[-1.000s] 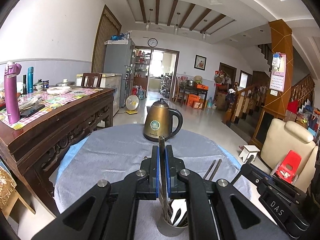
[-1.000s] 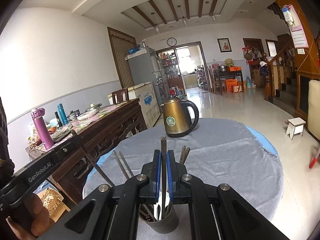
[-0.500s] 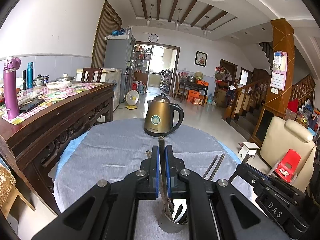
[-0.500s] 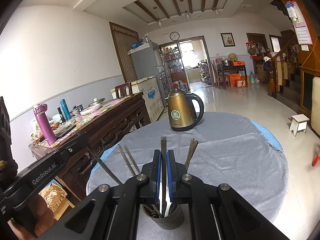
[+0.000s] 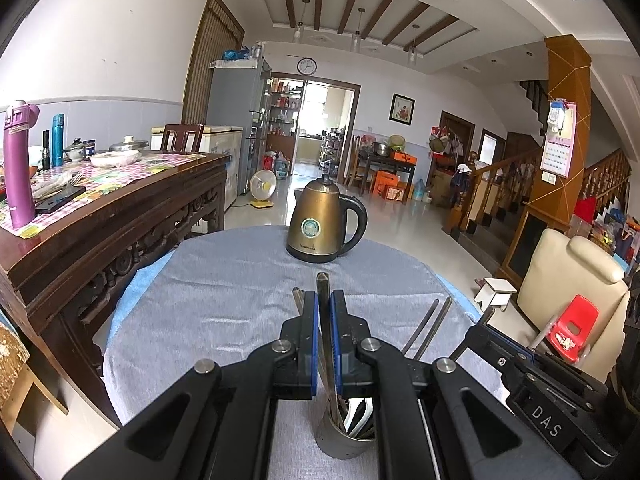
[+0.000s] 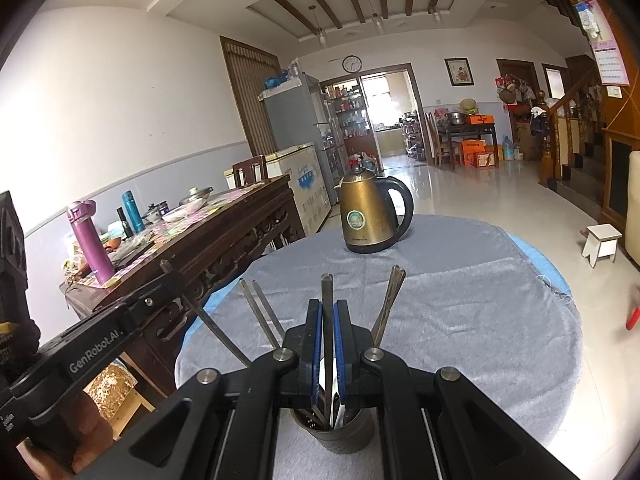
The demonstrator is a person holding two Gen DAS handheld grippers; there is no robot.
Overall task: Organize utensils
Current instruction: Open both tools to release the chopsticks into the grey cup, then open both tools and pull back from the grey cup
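A grey utensil cup (image 5: 342,442) stands on the grey cloth of the round table (image 5: 224,292), right below both grippers; it also shows in the right wrist view (image 6: 344,432). My left gripper (image 5: 325,300) is shut on a metal utensil handle (image 5: 323,284) whose lower end reaches into the cup. My right gripper (image 6: 327,308) is shut on another metal utensil handle (image 6: 327,286) that also stands in the cup. Several other utensils lean out of the cup (image 6: 388,300). The other gripper's body shows at each view's side (image 6: 96,344).
A brass-coloured kettle (image 5: 324,220) stands at the far side of the table. A dark wooden sideboard (image 5: 100,220) with a purple bottle (image 5: 18,164) and dishes is to the left. A cream armchair (image 5: 576,280) and a red stool (image 5: 572,328) are on the right.
Both grippers have risen and drawn back a little, each still holding its utensil over the cup. The kettle now looks farther away.
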